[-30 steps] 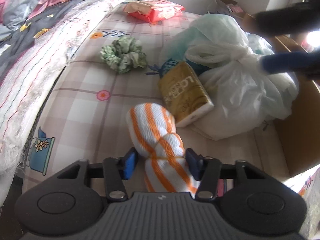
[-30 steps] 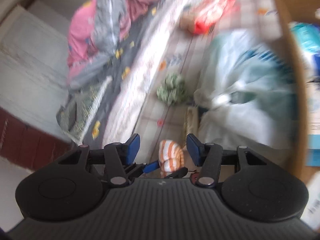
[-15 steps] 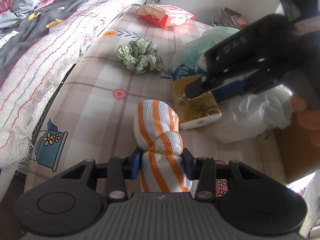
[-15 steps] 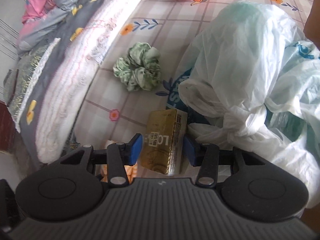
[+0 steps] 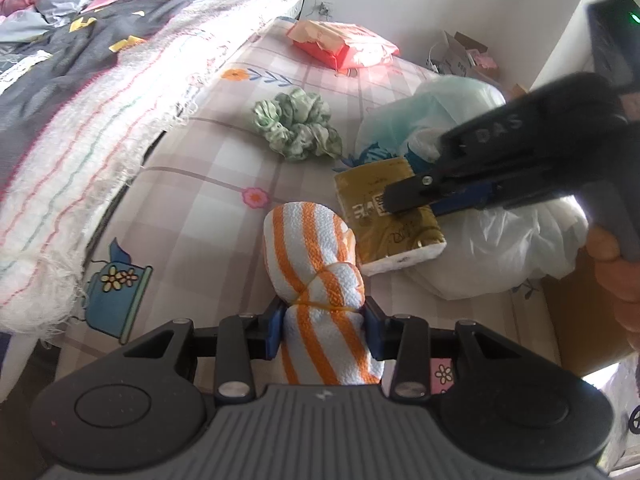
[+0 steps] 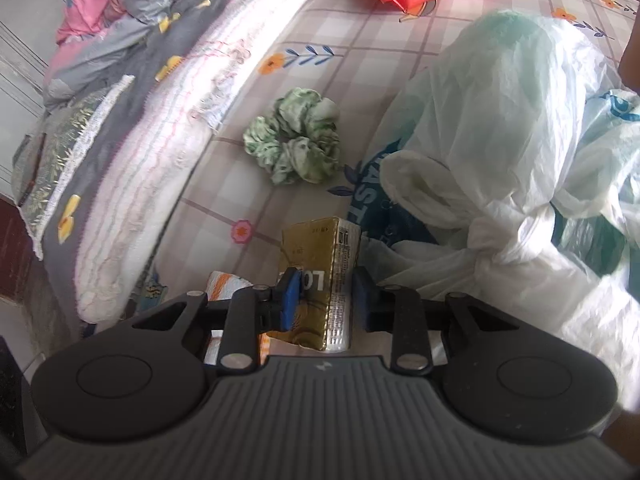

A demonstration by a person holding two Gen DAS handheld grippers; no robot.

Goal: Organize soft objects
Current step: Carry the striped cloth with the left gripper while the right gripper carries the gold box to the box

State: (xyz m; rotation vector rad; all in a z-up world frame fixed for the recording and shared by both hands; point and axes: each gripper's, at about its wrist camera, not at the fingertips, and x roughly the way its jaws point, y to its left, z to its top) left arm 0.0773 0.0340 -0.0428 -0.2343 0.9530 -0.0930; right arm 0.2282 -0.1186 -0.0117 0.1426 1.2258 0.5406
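Note:
My left gripper (image 5: 322,330) is shut on the orange-and-white striped towel roll (image 5: 320,276), which lies on the checked bed sheet. My right gripper (image 6: 325,298) has its jaws closed against the sides of the gold tissue pack (image 6: 320,280); it shows in the left wrist view (image 5: 390,216) with the right gripper (image 5: 412,200) over it. A green scrunchie (image 5: 298,126) lies farther back on the sheet and also shows in the right wrist view (image 6: 294,146). A corner of the towel (image 6: 226,282) shows left of the pack.
Knotted white and green plastic bags (image 6: 504,168) lie to the right of the pack. A red wipes pack (image 5: 346,44) lies at the far end. A folded quilt (image 5: 80,112) runs along the left. A cardboard box (image 5: 580,320) stands at the right edge.
My left gripper has closed tighter on the towel roll. My right gripper has come down and closed its jaws onto the gold tissue pack.

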